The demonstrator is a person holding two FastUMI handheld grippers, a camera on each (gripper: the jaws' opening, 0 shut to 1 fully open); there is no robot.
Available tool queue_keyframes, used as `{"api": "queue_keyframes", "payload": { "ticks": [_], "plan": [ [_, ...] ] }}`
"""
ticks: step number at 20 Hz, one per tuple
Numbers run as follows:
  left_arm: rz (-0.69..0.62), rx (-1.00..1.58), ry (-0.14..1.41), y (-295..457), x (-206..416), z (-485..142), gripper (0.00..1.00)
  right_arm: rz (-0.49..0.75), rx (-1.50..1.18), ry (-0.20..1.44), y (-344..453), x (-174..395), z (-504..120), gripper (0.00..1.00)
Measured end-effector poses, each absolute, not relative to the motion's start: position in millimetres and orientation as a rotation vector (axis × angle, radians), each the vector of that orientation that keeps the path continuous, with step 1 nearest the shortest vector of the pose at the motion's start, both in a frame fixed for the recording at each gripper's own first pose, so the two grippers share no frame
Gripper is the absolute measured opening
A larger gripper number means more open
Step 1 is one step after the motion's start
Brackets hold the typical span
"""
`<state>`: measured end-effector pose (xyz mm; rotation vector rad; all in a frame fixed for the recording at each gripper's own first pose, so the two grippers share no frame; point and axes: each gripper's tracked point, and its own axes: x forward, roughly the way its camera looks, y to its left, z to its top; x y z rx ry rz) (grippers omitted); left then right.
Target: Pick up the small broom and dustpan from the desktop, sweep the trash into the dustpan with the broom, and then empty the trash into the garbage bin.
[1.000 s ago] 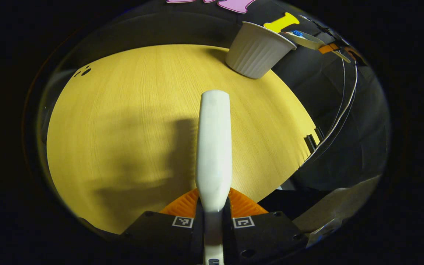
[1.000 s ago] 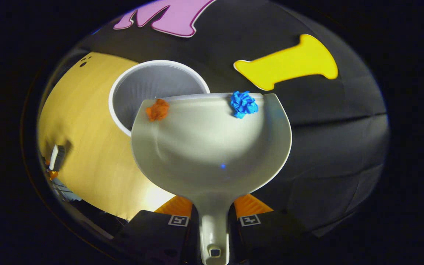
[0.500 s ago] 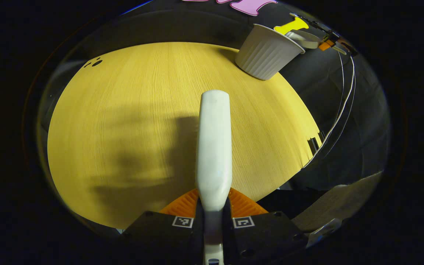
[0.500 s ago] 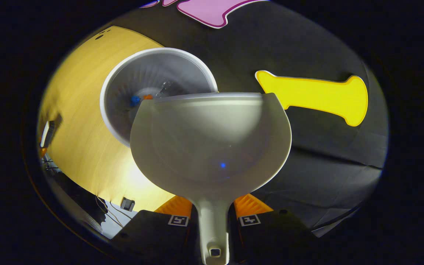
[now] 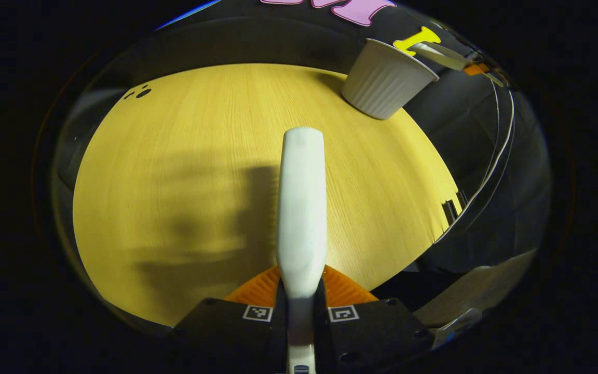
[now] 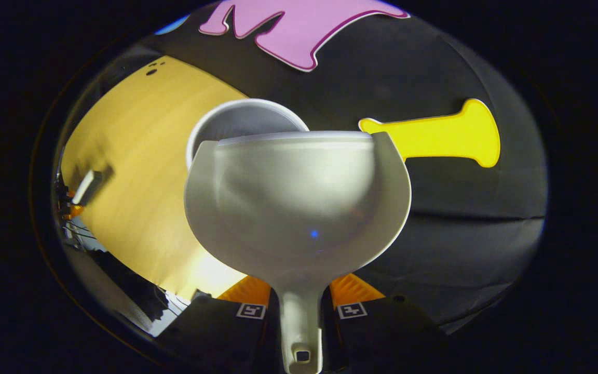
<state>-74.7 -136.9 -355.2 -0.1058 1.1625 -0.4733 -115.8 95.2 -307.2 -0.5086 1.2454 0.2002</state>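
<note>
Dustpan (image 6: 299, 208), clenched in right jaws, looks empty; broom (image 5: 301, 208) clenched in left. Risk: pan lip clips bin (image 6: 242, 122) rim at 11 o'clock, tipping it across bench (image 5: 185, 171).

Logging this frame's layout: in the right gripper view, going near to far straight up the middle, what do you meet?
Right gripper shut on the dustpan handle → dustpan scoop, bare inside → garbage bin rim behind it, on the wooden desktop.
</note>
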Motion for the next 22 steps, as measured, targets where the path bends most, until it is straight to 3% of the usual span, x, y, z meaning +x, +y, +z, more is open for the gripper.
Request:
{"api": "queue_keyframes", "payload": {
  "ticks": [4, 10, 11, 12, 18, 22],
  "plan": [
    [-0.421, -0.08, 1.169, -119.0, -62.8, -358.8, 0.23, 0.297, -0.366, 1.169, 142.4, -165.1, -300.8, 0.35],
    [-0.365, -0.034, 1.166, -107.1, -53.9, -364.6, 0.24, 0.423, -0.266, 1.156, 233.5, -266.8, -356.0, 0.35],
    [-0.353, -0.018, 1.164, -104.7, -52.0, -367.4, 0.24, 0.446, -0.241, 1.174, 252.6, -284.9, -371.4, 0.39],
    [-0.342, -0.003, 1.162, -101.8, -49.4, -369.0, 0.24, 0.468, -0.222, 1.197, 267.7, -299.5, -391.1, 0.35],
    [-0.312, 0.042, 1.16, -98.3, -43.1, -375.9, 0.24, 0.458, -0.113, 1.308, 330.1, -360.0, -501.5, 0.39],
    [-0.294, 0.087, 1.155, -95.1, -37.2, -383.4, 0.24, 0.414, -0.09, 1.308, 349.3, -369.4, -543.9, 0.35]
  ]
}}
